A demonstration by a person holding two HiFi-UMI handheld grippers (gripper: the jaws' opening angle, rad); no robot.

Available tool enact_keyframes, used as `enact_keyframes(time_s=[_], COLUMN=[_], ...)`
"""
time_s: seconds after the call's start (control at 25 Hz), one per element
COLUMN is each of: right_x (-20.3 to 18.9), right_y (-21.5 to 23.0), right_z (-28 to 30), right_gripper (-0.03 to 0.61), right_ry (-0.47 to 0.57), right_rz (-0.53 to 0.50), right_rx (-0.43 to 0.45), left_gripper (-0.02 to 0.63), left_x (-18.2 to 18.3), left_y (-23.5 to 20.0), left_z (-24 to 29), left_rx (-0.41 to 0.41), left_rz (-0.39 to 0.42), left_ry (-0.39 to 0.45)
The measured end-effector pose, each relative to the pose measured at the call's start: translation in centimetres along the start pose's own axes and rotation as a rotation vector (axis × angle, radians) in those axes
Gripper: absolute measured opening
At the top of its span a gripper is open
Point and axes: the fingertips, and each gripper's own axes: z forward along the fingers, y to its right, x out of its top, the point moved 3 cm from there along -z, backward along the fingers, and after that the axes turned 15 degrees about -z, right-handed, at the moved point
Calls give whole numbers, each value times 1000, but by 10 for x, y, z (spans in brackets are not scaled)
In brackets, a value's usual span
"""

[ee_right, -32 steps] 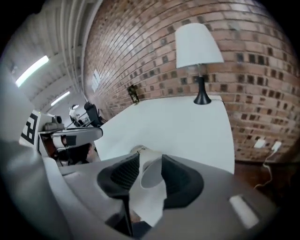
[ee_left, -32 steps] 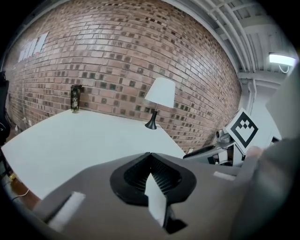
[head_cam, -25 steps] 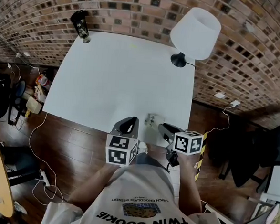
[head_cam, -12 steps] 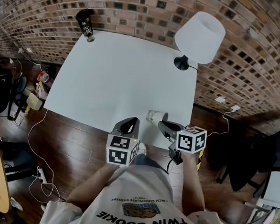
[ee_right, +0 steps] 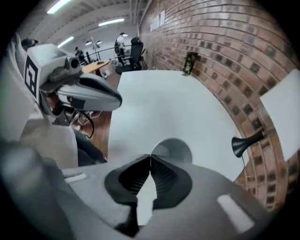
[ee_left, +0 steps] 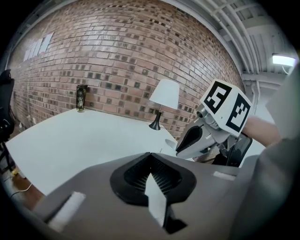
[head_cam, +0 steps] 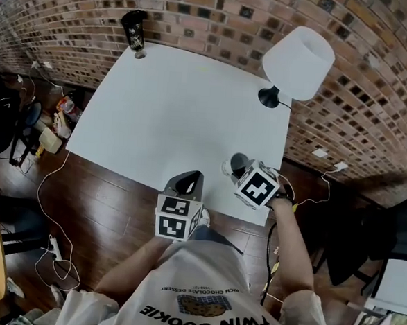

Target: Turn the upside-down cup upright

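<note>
The white cup (head_cam: 237, 163) is near the front right corner of the white table (head_cam: 172, 107), its grey mouth turned upward. My right gripper (head_cam: 243, 172) points steeply down and is shut on the cup's near rim. In the right gripper view the closed jaw tips meet at the edge of the cup's round opening (ee_right: 173, 149). Whether the cup's base rests on the table is hidden. My left gripper (head_cam: 188, 181) hovers over the table's front edge to the cup's left, shut with nothing in it. The left gripper view shows the right gripper (ee_left: 179, 147) over the cup (ee_left: 169, 142).
A white-shaded lamp (head_cam: 297, 61) on a black base stands at the table's far right corner. A black tumbler (head_cam: 135, 30) stands at the far left corner against the brick wall. Cables and bags lie on the wooden floor to the left.
The right gripper closed on the cup and rolled over, bringing the cup from mouth-down through lying on its side to mouth-up. The left gripper has stayed put.
</note>
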Motion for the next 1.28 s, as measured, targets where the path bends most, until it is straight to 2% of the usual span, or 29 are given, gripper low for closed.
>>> enact_keyframes(time_s=[0.12, 0.36, 0.52, 0.64, 0.72, 0.76, 0.8, 0.84, 1.0, 1.16, 1.28], right_x=[9, 15, 18, 18, 18, 18, 18, 18, 16, 25, 34], right_y=[0, -6, -8, -6, -3, -3, -2, -3, -7, -13, -23], right_z=[6, 12, 13, 11, 9, 8, 7, 5, -5, -28, -50], right_gripper=[11, 12, 15, 23, 35, 66, 137, 182, 189, 189, 189], right_ry=[-45, -93, -102, -93, -81, -71, -62, -54, -14, 61, 151], right_rz=[-103, -177, -232, -229, -217, -211, -208, -206, -166, -108, -23], right_rx=[39, 117, 106, 88, 68, 58, 50, 45, -22, -148, -258], left_gripper=[5, 5, 5, 5, 5, 5, 5, 5, 5, 5, 5], left_x=[2, 1, 3, 4, 4, 4, 4, 4, 3, 4, 6], left_y=[-4, -7, -9, -11, -11, -11, -11, -11, -9, -8, -4], left_z=[-2, -6, -7, -9, -9, -9, -9, -9, -13, -26, -41], left_rx=[8, 9, 12, 13, 12, 12, 10, 8, -2, -14, -32], left_rz=[-8, -18, -23, -25, -24, -24, -24, -24, -19, -12, -6], left_ry=[10, 14, 19, 22, 21, 22, 22, 22, 24, 42, 61])
